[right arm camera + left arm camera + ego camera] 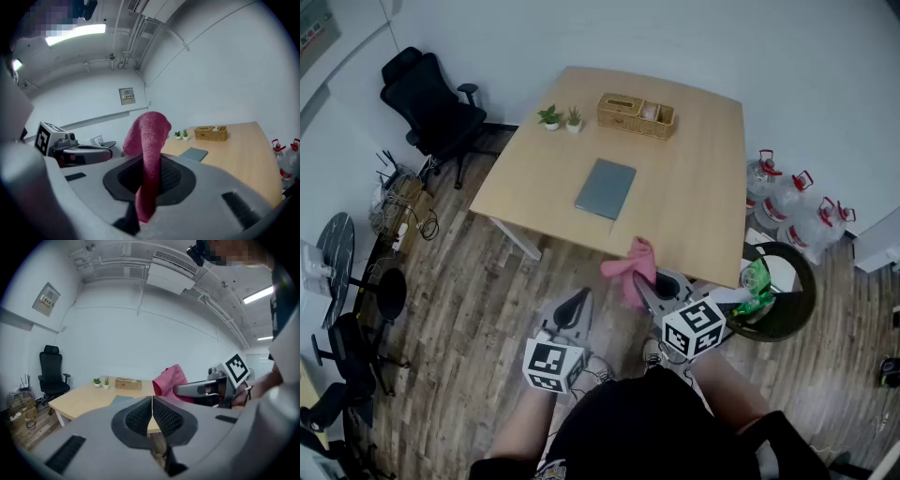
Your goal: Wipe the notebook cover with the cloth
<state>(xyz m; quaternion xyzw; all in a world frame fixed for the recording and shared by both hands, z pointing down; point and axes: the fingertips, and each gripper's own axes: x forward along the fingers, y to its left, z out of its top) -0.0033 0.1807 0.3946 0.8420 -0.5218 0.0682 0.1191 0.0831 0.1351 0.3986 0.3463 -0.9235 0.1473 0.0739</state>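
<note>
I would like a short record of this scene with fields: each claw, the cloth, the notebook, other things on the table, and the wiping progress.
left claw: shut, nothing between its jaws, short of the table
right claw: shut on the pink cloth, by the table's near edge
cloth: hangs from the right claw, apart from the notebook
notebook: grey, lies flat mid-table
also on table: wicker basket, two potted plants, at the far side
wiping: not yet begun
</note>
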